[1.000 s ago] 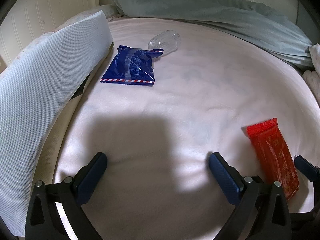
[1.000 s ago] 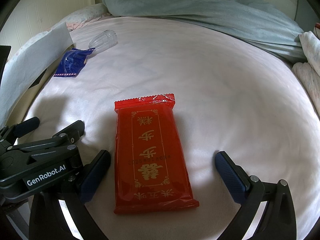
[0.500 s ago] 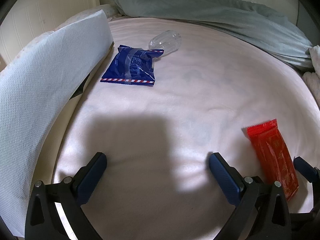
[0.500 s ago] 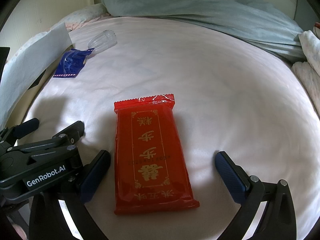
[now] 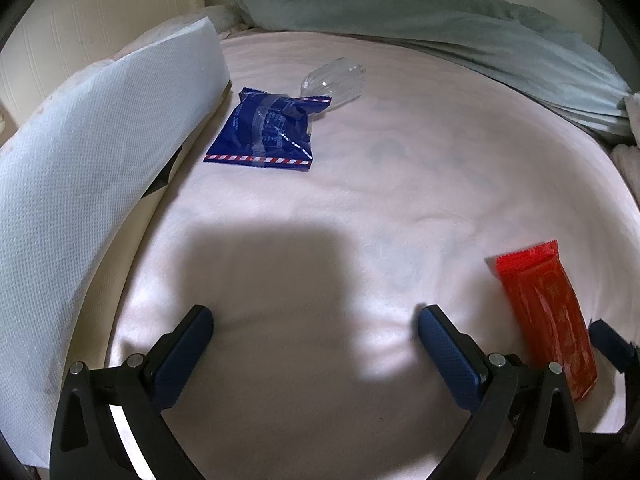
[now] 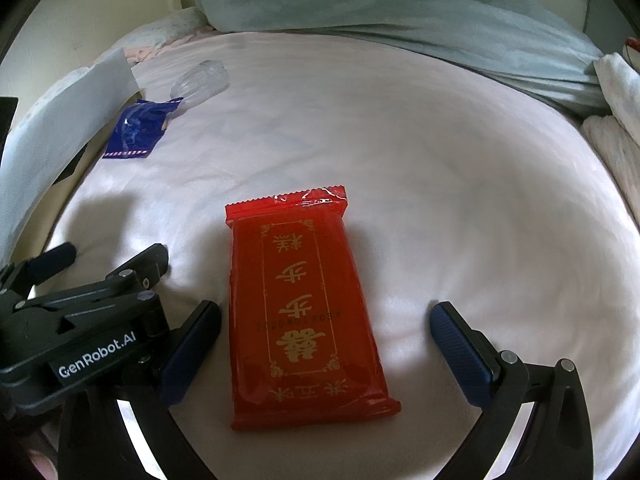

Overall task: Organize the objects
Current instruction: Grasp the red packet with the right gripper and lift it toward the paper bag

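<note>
A red snack packet [image 6: 304, 312] with gold characters lies flat on the white bed sheet [image 6: 440, 184], between the open fingers of my right gripper [image 6: 325, 316]. It also shows at the right of the left wrist view [image 5: 548, 316]. My left gripper [image 5: 315, 322] is open and empty over bare sheet, to the left of the packet. A blue snack bag [image 5: 268, 132] lies far left, touching a clear plastic bottle [image 5: 334, 82] lying on its side; both show in the right wrist view, bag [image 6: 138, 130] and bottle [image 6: 200, 80].
A white textured sheet over a box [image 5: 92, 176] stands along the bed's left edge. A grey-green duvet [image 5: 420, 12] is bunched along the back. Folded towels [image 6: 616, 120] lie at the right edge. The left gripper's body [image 6: 88, 320] sits beside the right gripper's left finger.
Almost nothing has moved. Both grippers stay open in the same places and the packet lies as before.
</note>
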The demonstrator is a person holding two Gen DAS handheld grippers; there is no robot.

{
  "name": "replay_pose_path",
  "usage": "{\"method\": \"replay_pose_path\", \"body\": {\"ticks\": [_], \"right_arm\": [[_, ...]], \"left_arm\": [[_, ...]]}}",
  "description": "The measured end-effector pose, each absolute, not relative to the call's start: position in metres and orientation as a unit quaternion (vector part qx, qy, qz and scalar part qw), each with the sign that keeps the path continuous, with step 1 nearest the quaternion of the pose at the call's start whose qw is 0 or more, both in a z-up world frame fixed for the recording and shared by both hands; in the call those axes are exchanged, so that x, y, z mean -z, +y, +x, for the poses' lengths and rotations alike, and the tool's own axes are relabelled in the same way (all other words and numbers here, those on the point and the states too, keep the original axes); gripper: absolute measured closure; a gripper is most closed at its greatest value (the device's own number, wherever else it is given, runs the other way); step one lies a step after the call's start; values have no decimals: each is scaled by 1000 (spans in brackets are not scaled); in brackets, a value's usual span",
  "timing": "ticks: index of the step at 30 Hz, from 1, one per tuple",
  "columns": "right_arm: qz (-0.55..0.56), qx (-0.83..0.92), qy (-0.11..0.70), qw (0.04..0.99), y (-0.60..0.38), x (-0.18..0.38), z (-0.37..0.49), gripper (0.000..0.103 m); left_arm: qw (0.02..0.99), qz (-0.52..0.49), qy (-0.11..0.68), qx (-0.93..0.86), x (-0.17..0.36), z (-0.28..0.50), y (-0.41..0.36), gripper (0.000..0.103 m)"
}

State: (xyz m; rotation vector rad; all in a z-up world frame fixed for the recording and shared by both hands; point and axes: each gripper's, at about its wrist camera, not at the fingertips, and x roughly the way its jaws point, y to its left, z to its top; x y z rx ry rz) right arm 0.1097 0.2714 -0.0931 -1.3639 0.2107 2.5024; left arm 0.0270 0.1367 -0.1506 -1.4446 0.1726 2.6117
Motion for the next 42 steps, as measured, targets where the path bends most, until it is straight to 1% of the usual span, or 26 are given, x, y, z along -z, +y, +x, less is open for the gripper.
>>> {"method": "replay_pose_path", "body": {"ticks": [3, 5, 6, 7, 8, 9, 11, 13, 16, 22, 25, 29, 31, 33, 34, 37, 39, 42], "right_arm": [[-472, -866, 83, 143, 273, 93, 109, 1], [-468, -866, 90, 148, 274, 90, 109, 10], [-464, -868, 94, 153, 275, 88, 111, 26], [-460, -868, 102, 154, 276, 85, 113, 45], [-458, -868, 111, 156, 278, 83, 114, 53], [-458, -867, 119, 157, 281, 81, 114, 54], [-460, -865, 132, 148, 285, 79, 114, 54], [-459, -865, 142, 142, 285, 75, 117, 55], [-426, -878, 184, 121, 288, 52, 128, 55], [-356, -906, 208, 93, 282, -37, 116, 55], [-328, -900, 277, 69, 275, -77, 89, 55], [-308, -881, 355, 49, 261, -106, 53, 55], [-312, -856, 410, 39, 253, -107, 37, 55], [-335, -815, 472, 24, 239, -92, 23, 55], [-341, -806, 484, 14, 233, -87, 21, 55], [-360, -799, 481, -27, 205, -73, 14, 55], [-373, -793, 481, -38, 196, -68, 12, 55], [-392, -798, 451, -80, 179, -64, 4, 55]], "left_arm": [[72, -504, 57, -859, 150, 20, 138, 0], [73, -521, 61, -848, 149, 14, 140, 0], [77, -532, 65, -841, 148, 11, 141, 1], [81, -537, 66, -837, 147, 9, 140, 3], [81, -539, 67, -836, 144, 8, 140, 12], [77, -538, 70, -837, 140, 8, 138, 27], [72, -536, 69, -838, 129, 6, 135, 39], [84, -537, 52, -838, 117, 5, 130, 39], [106, -512, 14, -852, 89, 6, 119, 40], [155, -432, -15, -888, 8, 17, 106, 40], [158, -407, -23, -899, -18, 14, 89, 40], [150, -404, -26, -902, -27, -7, 57, 40], [136, -413, -33, -900, -27, -15, 39, 40], [129, -417, -38, -899, -27, -18, 27, 40], [125, -421, -35, -898, -26, -19, 23, 40], [96, -437, -4, -894, -21, -16, 16, 39], [74, -451, 1, -890, -15, -20, 7, 40], [63, -458, -1, -887, -12, -22, -5, 40]]}}
